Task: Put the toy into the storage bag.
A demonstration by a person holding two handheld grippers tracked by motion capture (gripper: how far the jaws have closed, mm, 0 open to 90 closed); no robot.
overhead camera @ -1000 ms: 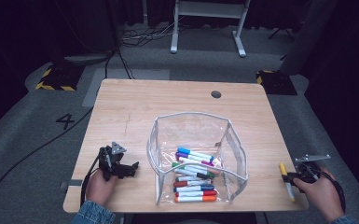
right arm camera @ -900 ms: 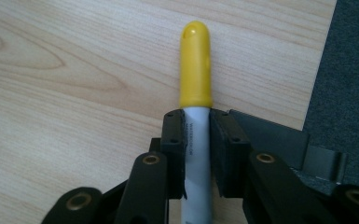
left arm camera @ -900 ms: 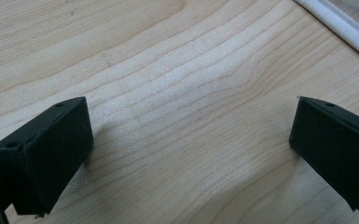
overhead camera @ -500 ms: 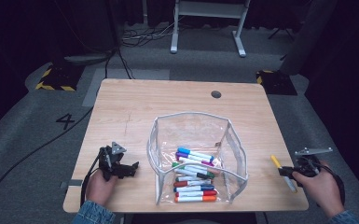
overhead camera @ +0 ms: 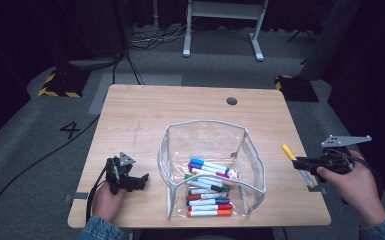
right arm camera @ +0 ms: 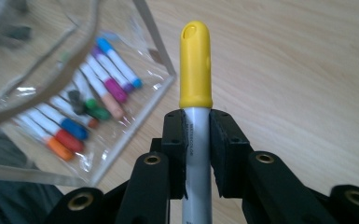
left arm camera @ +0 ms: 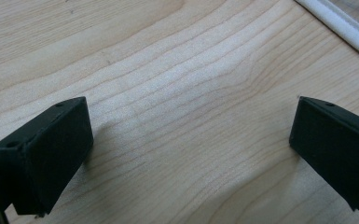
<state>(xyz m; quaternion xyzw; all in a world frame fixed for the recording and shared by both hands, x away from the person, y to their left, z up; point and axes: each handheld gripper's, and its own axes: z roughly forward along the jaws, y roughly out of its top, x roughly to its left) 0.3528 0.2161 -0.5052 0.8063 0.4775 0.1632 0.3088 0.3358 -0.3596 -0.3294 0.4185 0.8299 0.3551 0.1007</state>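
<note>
At the near left corner of the wooden table (overhead camera: 145,120), the person's left hand (overhead camera: 105,202) rests on the surface, holding the left gripper (overhead camera: 141,181) low and pointed right toward the pouch. In the left gripper view its two black jaws stand wide apart over bare wood grain, with nothing between them.

At the table's centre near the front edge sits a clear plastic pouch (overhead camera: 207,145) with a white rim, standing open. A row of markers (overhead camera: 207,192) lies on its bottom, white-barrelled with caps in blue, purple, green, black, red and orange. A small dark round hole (overhead camera: 231,101) marks the tabletop farther back.

At the right edge of the table, the right hand (overhead camera: 352,187) holds the right gripper (overhead camera: 300,163) above the surface, pointing left. Its jaws are closed on the grey-white barrel of a yellow-capped marker (right arm camera: 196,65), gripping just below the cap, which sticks out beyond the jaw tips. This marker is just right of the pouch, not touching it.
</note>
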